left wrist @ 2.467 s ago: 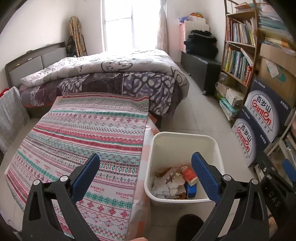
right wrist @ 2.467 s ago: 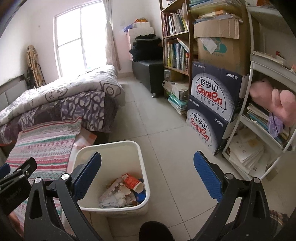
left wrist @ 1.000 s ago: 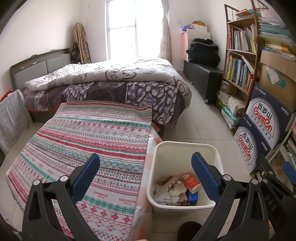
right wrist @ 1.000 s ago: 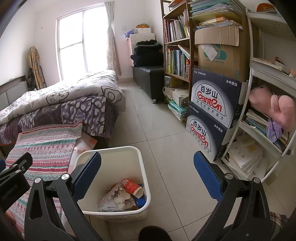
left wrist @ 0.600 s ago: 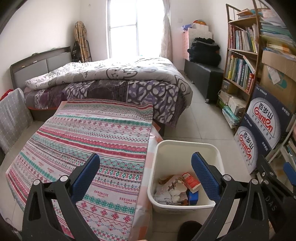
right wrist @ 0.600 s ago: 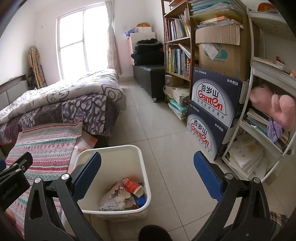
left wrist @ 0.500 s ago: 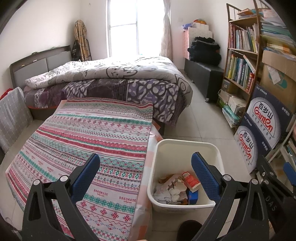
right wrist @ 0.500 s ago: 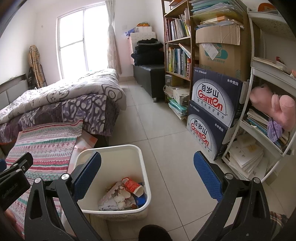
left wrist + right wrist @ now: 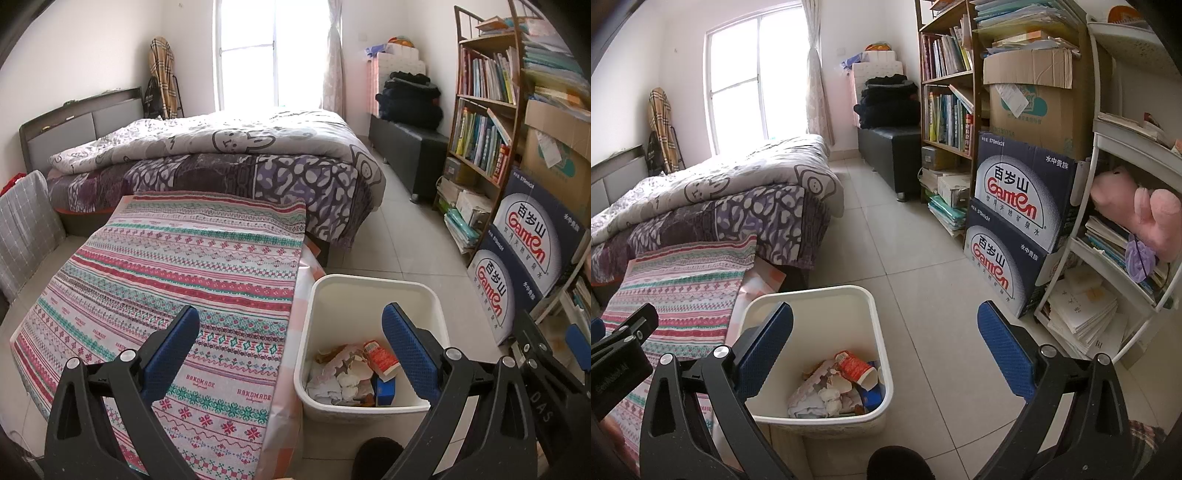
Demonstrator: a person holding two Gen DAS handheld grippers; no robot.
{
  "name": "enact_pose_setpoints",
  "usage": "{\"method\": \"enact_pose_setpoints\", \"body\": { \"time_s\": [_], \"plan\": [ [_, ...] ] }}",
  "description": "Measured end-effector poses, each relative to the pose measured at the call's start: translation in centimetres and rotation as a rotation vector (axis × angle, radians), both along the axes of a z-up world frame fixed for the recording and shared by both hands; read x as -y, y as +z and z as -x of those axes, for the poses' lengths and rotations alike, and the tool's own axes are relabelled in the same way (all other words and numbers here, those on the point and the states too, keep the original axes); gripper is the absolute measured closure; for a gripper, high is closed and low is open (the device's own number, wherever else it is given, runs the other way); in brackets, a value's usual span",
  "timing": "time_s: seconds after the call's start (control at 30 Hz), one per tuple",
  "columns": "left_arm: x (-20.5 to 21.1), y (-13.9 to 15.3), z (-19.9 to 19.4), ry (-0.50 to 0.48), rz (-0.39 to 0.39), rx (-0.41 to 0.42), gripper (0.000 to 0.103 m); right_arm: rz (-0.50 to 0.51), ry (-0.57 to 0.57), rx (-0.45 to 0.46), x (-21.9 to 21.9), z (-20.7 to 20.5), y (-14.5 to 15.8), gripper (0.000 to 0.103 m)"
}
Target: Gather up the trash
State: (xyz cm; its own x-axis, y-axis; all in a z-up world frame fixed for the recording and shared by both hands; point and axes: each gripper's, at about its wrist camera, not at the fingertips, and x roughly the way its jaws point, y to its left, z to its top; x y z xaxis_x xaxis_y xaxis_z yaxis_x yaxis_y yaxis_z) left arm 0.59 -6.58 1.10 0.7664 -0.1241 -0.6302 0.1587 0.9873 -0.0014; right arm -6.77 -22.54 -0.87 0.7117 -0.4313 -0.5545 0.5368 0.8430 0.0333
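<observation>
Both wrist views tilt up and draw back slightly; nothing in the scene itself shifts.

Left view: the white bin point(image 9: 373, 291) sits lower in frame than 2.5 s ago, and more of the window and the wall above the bed point(image 9: 221, 155) shows. Right view: the bin point(image 9: 812, 295) likewise sits a little lower, with more tiled floor point(image 9: 886, 240) visible beyond its far rim. The trash point(image 9: 842, 387) in the bin appears marginally smaller in both views.

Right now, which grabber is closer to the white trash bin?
About the same; maybe the right. The right gripper hangs open with the white trash bin under its left finger. The left gripper hangs open over the striped cloth, its right finger over the bin.
</observation>
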Motion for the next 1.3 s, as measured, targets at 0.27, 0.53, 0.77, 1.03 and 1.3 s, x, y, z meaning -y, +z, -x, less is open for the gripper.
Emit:
{"method": "enact_pose_setpoints", "body": {
  "time_s": [0.27, 0.53, 0.77, 1.03, 1.3],
  "plan": [
    [0.0, 0.0, 0.0, 0.001, -0.001, -0.001, 0.007, -0.001, 0.0, -0.002, 0.0, 0.0, 0.0, 0.007],
    [-0.1, -0.6, 0.3, 0.006, -0.007, -0.01, 0.007, 0.0, 0.002, -0.003, 0.0, -0.1, 0.0, 0.007],
    [-0.7, -1.2, 0.8, 0.012, -0.006, -0.04, 0.007, -0.012, 0.013, -0.011, -0.2, 0.2, -0.3, 0.007],
    [-0.8, -1.1, 1.2, 0.003, -0.009, -0.043, 0.007, -0.016, 0.027, -0.018, -0.4, 0.8, -0.4, 0.007],
    [-0.8, -1.2, 1.3, 0.004, -0.01, -0.042, 0.007, -0.017, 0.029, -0.02, -0.4, 0.9, -0.5, 0.007]
  ]
}}
